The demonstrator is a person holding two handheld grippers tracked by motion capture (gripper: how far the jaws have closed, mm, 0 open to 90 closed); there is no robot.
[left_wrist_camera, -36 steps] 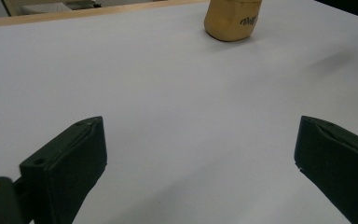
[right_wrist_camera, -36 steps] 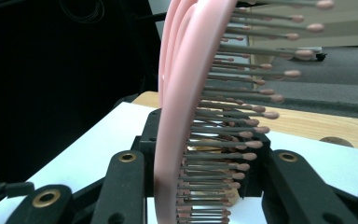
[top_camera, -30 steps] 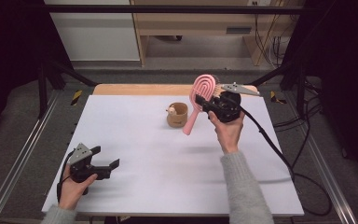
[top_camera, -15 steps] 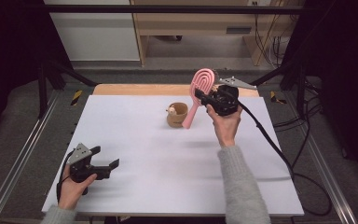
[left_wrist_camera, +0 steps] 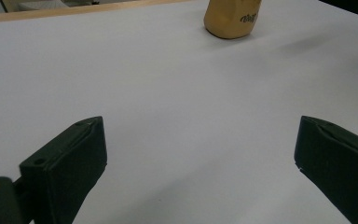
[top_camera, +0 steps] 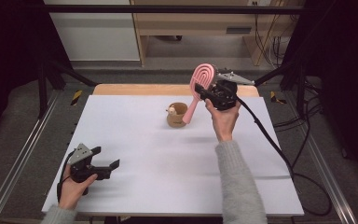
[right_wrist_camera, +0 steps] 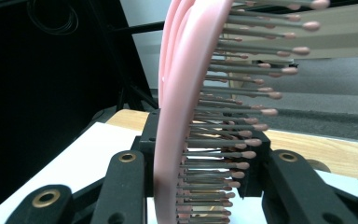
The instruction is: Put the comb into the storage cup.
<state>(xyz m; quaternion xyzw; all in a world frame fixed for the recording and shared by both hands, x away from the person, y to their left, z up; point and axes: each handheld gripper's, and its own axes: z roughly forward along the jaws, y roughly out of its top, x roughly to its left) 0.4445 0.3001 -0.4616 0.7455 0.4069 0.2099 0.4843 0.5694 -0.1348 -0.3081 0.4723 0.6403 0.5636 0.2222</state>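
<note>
One pink hairbrush, one tan cup with one small figure at its rim, and two claws: left claw, right claw.

Overall light: bright and even on the white counter, seemingly from overhead; the surroundings at both sides fall into near black.
Shadows: soft and faint; a pale smear lies on the counter near the tan cup, and another under the raised sleeve.
Glare: none harsh; the counter reads slightly bluish-grey in the left gripper view.
Sharpness, high view: mildly soft and grainy.
Left gripper view: near fingers blurred, the cup at the top sharper.
Right gripper view: pink brush very close, its edge soft, bristle tips blurred; background hazy and pale.
</note>
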